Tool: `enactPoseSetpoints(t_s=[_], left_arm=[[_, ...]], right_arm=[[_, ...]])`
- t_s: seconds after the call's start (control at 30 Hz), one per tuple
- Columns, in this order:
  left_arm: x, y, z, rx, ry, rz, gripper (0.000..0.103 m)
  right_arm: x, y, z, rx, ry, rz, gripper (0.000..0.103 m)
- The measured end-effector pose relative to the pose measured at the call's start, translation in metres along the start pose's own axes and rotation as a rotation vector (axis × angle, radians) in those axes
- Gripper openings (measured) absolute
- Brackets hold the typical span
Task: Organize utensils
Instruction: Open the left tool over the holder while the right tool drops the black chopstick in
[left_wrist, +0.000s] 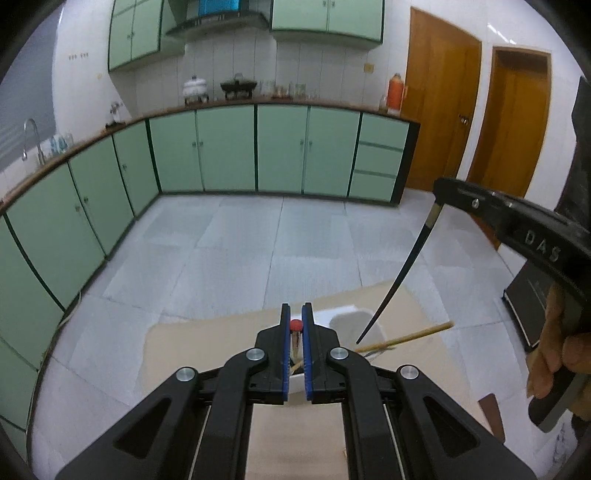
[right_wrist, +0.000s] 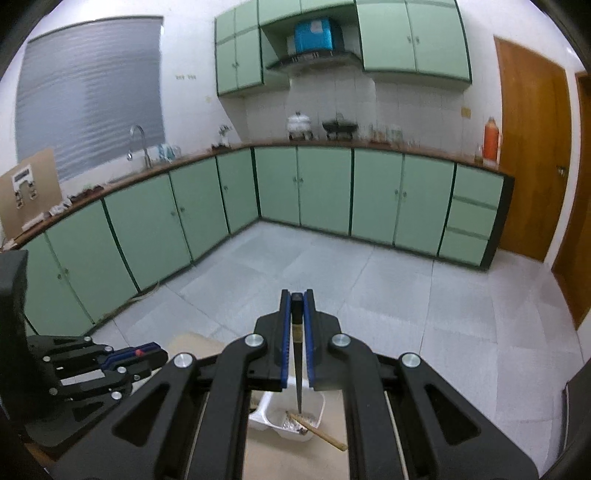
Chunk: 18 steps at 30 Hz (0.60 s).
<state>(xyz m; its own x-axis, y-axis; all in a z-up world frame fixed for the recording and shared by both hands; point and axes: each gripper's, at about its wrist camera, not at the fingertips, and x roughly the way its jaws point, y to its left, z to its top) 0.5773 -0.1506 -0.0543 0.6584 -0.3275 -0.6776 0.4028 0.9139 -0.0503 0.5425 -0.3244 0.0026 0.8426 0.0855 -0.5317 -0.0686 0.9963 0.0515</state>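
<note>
My left gripper (left_wrist: 296, 314) is shut on a wooden utensil with a red tip (left_wrist: 296, 325), held upright over a white organizer tray (left_wrist: 343, 314). My right gripper (right_wrist: 297, 297) is shut on a black chopstick (right_wrist: 298, 373) that points down into the tray (right_wrist: 275, 410). The same chopstick shows in the left wrist view (left_wrist: 399, 277) with its tip above the tray. A bamboo chopstick (left_wrist: 410, 336) lies slanted across the tray's edge; it also shows in the right wrist view (right_wrist: 321, 434). My left gripper appears at the left of the right wrist view (right_wrist: 138, 352).
The tray sits on a beige table top (left_wrist: 184, 343). Beyond are a grey tiled floor (left_wrist: 258, 240), green kitchen cabinets (left_wrist: 229, 147) and wooden doors (left_wrist: 439, 103). A dark object (left_wrist: 532, 295) stands at the right.
</note>
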Motion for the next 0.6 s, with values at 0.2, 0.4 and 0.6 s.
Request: enactPoseSetpoints(t_s=[0.2, 0.4, 0.6], left_arm=[[0.022, 0.01, -0.012, -0.008, 0.033, -0.001, 0.008], [-0.024, 0.02, -0.02, -0.009, -0.073, 0.011, 0.041], [-0.098, 0.029, -0.074, -0.04, -0.219, 0.065, 0.075]], right_arm=[[0.027, -0.008, -0.024, 0.035, 0.059, 0.018, 0.012], [-0.021, -0.005, -0.035, 0.008, -0.017, 0.042, 0.022], [-0.106, 0.003, -0.1, -0.031, -0.106, 0.057, 0.035]])
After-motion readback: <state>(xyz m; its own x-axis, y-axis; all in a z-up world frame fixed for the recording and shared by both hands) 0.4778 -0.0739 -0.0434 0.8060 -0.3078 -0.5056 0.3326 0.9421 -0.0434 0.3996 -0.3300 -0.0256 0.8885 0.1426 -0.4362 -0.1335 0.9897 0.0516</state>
